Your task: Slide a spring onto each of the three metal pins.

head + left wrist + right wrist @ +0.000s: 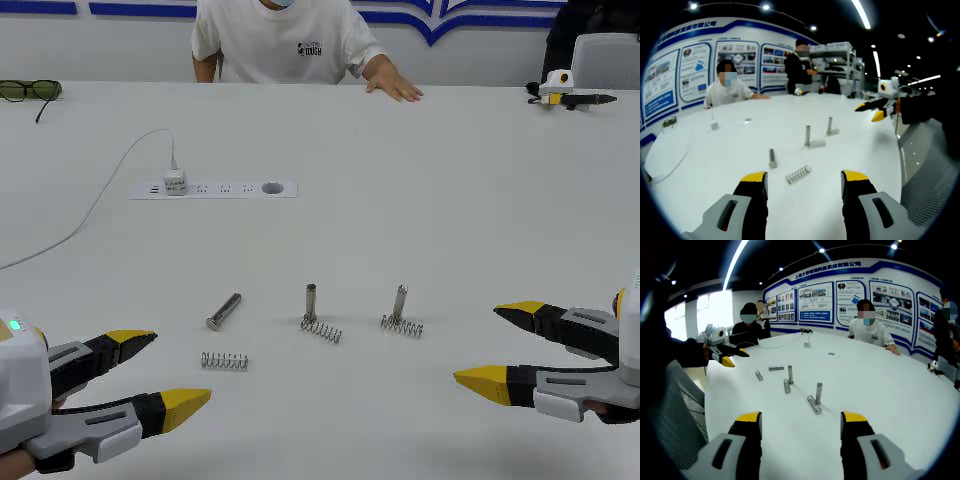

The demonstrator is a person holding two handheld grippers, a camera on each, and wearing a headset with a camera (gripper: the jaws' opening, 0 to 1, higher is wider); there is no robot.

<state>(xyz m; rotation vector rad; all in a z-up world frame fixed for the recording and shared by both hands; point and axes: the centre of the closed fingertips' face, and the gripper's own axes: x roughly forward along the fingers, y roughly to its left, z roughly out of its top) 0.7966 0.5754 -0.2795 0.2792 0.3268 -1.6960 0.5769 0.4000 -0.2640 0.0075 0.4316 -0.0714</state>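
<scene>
Steel coil springs [322, 329] loose — one at the middle upright metal pin [310, 300], others by the upright pin [399, 300] right of it and fallen pin [223, 311] left; yellow-tipped left gripper [178, 367], right gripper [480, 343] — jaws spread wide, empty

Left gripper [178, 368] and right gripper [478, 344] low, well apart, jaws wide, empty.

A white table [480, 200] is carrying a power strip [213, 189]; on the strip's near side, one pin [224, 311] is lying flat, two upright pins [310, 298] are standing and three springs [224, 361] are resting loose.
</scene>
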